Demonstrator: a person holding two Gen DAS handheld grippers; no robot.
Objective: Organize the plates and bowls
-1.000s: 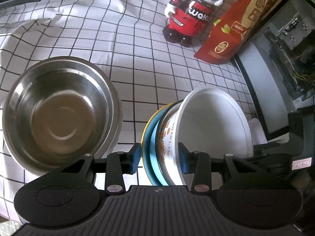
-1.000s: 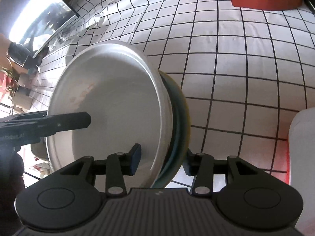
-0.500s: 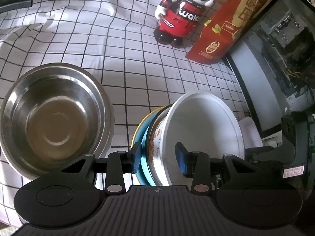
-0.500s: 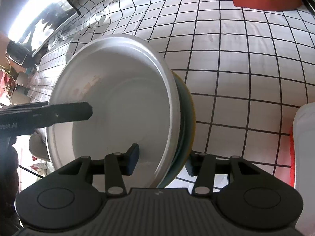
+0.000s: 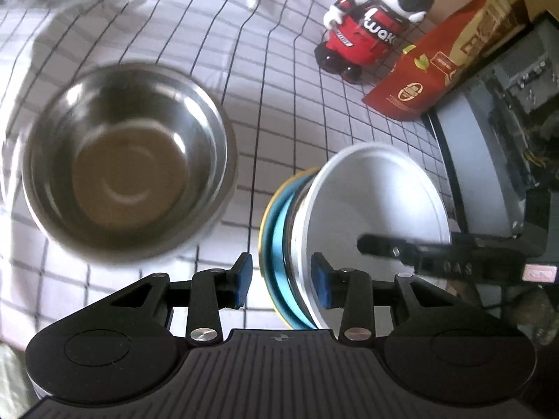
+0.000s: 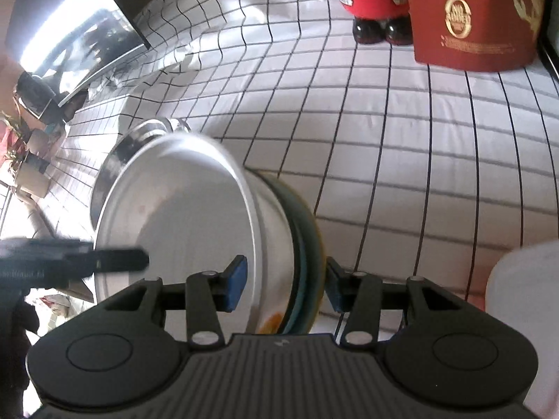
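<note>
Left wrist view: sits just behind the left gripper (image 5: 279, 281), looks forward and down along its fingers at the checked cloth (image 5: 279, 80), very close to the white bowl (image 5: 377, 209) at lower centre-right. Steel bowl (image 5: 125, 181) fills frame left; robot toy (image 5: 374, 17) and red bag (image 5: 436, 70) upper right.

Right wrist view: sits behind the right gripper (image 6: 284, 284), faces the same white bowl (image 6: 181, 230) from the opposite side, equally close. Toy (image 6: 370, 0) and bag (image 6: 471, 21) along the top edge.

Shared: white bowl, cloth (image 6: 419, 139), toy, bag. Each view catches the other gripper, at frame right and frame left.
</note>
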